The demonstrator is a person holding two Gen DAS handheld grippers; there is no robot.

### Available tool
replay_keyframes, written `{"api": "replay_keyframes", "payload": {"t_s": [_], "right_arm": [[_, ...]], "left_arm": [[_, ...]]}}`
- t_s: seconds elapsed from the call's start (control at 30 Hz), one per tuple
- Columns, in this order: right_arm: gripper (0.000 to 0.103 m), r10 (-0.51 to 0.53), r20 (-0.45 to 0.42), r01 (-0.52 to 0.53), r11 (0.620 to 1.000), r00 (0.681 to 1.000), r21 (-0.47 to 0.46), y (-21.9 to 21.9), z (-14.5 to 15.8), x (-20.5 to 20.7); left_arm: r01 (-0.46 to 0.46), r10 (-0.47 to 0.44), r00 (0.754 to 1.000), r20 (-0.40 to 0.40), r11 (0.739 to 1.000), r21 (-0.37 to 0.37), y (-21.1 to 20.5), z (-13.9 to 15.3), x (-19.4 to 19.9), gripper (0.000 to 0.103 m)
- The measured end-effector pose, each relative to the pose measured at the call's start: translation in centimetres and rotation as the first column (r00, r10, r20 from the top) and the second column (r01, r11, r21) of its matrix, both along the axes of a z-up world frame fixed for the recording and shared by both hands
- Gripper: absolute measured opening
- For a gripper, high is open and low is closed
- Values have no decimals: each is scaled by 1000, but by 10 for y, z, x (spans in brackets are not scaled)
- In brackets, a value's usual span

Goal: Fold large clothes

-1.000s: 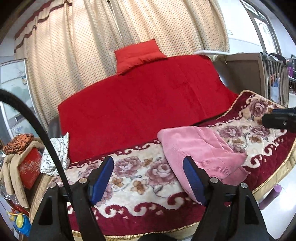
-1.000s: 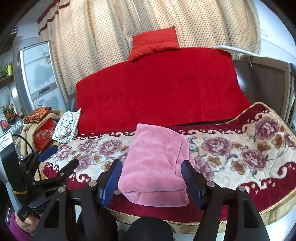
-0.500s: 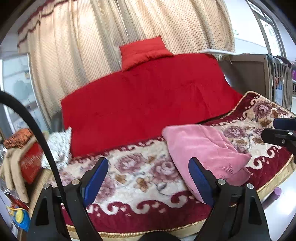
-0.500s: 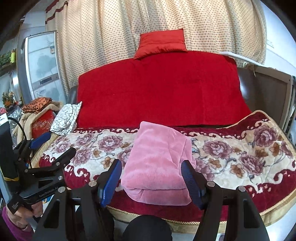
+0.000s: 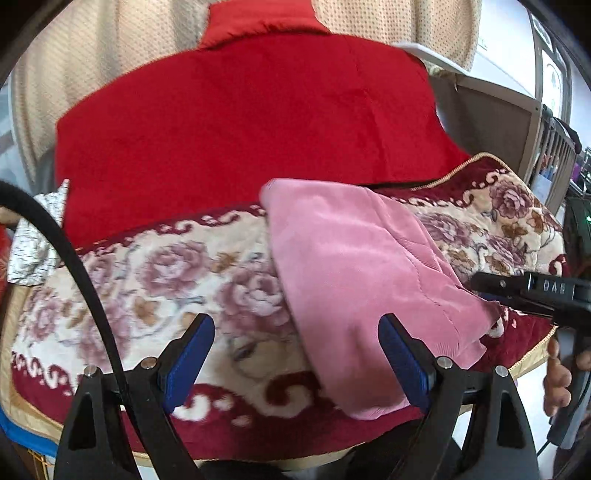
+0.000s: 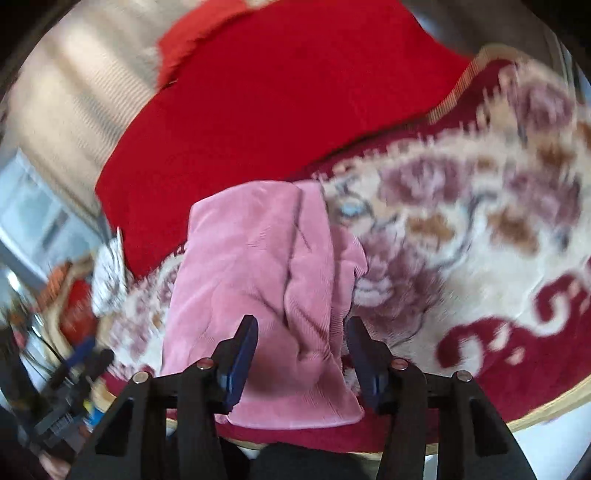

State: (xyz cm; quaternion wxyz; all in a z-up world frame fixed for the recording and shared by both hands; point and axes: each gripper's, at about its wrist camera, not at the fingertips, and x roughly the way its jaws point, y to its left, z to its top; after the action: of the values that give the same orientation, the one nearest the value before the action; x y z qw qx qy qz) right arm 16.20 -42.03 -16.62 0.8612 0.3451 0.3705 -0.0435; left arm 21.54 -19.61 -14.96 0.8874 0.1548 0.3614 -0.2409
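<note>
A folded pink garment [image 5: 354, 273] lies on the floral blanket [image 5: 155, 280] near the sofa's front edge; it also shows in the right wrist view [image 6: 255, 280]. My left gripper [image 5: 295, 354] is open, low in front of the garment's left front edge, holding nothing. My right gripper [image 6: 301, 354] is open, its blue pads on either side of the garment's raised front fold, partly narrowed. In the left wrist view the right gripper's finger [image 5: 517, 290] reaches in from the right at the garment's right edge. The right wrist view is motion-blurred.
A red cover [image 5: 240, 122] drapes the sofa back, with a red cushion [image 5: 258, 18] on top and a beige curtain [image 5: 92, 48] behind. A black-and-white patterned cloth [image 5: 33, 236] lies at the sofa's left end. A cable [image 5: 66, 251] crosses the left.
Both grippers have moved in close to the pink garment. The right gripper's jaws have narrowed around its front fold. The right view has tilted and blurred.
</note>
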Motion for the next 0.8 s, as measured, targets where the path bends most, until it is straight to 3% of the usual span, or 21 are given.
{"api": "replay_keyframes", "payload": {"t_s": [0.1,0.13,0.17,0.23,0.3,0.4,0.63,0.7,0.8], "right_arm": [[54,13,28,-17,991,1000,130,-7,-15,13],[54,24,15,-26,989,1000,148,-5,-19,17],[53,34,14,-36,988,999,150,-2,-21,19],[34,60,17,-61,994,998,86,11,-18,19],[24,96,13,-96,994,995,46,23,-12,16],[19,131,16,-131,991,991,41,34,-6,5],[18,113,-60,-118,990,992,-80,55,-39,1],[21,102,-45,-105,992,994,-70,51,-44,1],[22,124,-19,-125,992,992,-27,43,-29,-5]], "left_arm": [[9,-8,1000,-20,999,43,-13,-16,4,90],[19,-16,999,-38,996,87,-19,-26,3,90],[21,-17,999,-35,992,121,-21,-33,2,90],[23,-24,1000,12,990,137,-20,-33,-6,90],[27,-38,998,55,982,184,-17,-30,-13,90],[42,-63,994,86,974,224,-11,-30,-19,90],[84,-100,993,62,971,225,-14,-48,-10,93],[86,-100,994,46,968,236,-13,-45,-7,93],[86,-97,994,39,971,222,-10,-33,-7,92]]}}
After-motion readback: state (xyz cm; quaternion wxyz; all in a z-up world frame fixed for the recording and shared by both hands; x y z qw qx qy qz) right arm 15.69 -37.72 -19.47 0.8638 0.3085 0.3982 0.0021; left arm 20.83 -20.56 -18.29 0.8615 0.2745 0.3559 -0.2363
